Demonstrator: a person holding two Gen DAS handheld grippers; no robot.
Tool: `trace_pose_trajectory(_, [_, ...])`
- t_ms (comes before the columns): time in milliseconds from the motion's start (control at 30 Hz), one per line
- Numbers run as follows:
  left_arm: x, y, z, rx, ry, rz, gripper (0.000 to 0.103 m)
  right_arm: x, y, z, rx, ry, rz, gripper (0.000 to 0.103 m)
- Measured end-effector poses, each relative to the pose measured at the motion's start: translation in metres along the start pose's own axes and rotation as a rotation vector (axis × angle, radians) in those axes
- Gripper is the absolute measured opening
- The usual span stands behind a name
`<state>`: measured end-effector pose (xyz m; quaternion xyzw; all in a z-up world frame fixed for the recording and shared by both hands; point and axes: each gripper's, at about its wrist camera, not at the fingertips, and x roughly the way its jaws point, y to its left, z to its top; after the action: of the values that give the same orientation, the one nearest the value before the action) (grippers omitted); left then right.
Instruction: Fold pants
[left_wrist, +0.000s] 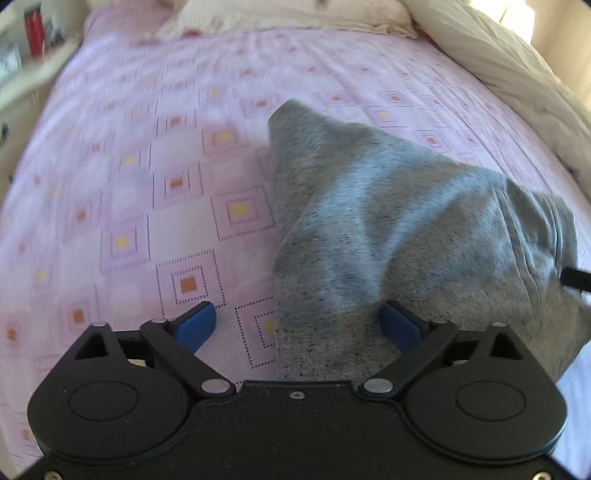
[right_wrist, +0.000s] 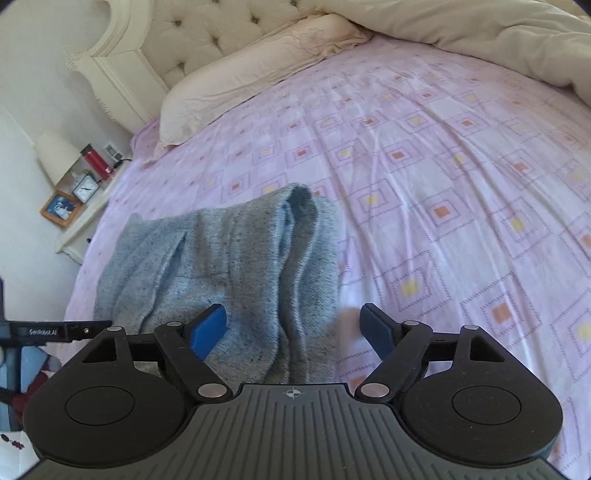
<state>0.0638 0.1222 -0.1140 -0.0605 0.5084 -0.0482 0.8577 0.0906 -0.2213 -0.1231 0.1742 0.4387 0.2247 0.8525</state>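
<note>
Grey knit pants (left_wrist: 388, 221) lie bunched and partly folded on the pink patterned bedsheet (left_wrist: 147, 166). My left gripper (left_wrist: 298, 323) is open wide just above the pants' near left edge. Fabric lies between its blue pads (left_wrist: 195, 325), but neither pad presses on it. In the right wrist view the pants (right_wrist: 221, 266) lie in a folded heap with a raised ridge down their right side. My right gripper (right_wrist: 293, 328) hangs open over the near end of that ridge, gripping nothing. A black part of the left gripper (right_wrist: 55, 330) shows at the left edge.
A cream pillow (right_wrist: 251, 81) and tufted headboard (right_wrist: 192, 33) are at the far end, and a cream duvet (right_wrist: 498, 40) is piled at the far right. Left of the bed, a nightstand (right_wrist: 85, 225) carries a lamp, a red can (right_wrist: 96, 160), a clock and a framed picture.
</note>
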Motion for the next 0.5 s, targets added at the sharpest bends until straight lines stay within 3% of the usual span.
trace_pose_trajectory(267, [0.011,-0.002,0.011,0.004,-0.006,-0.058,0.102,0.013,0.011,0.008,-0.073,-0.013,0.038,0.08])
trace_pose_trajectory(333, [0.014,-0.003,0.015,0.0,-0.007,-0.065,0.102,0.015,0.012,0.01,-0.078,-0.003,0.054,0.076])
trace_pose_trajectory(500, [0.019,-0.01,0.023,-0.001,0.019,-0.124,0.1,0.012,0.013,0.008,-0.027,0.002,0.103,0.033])
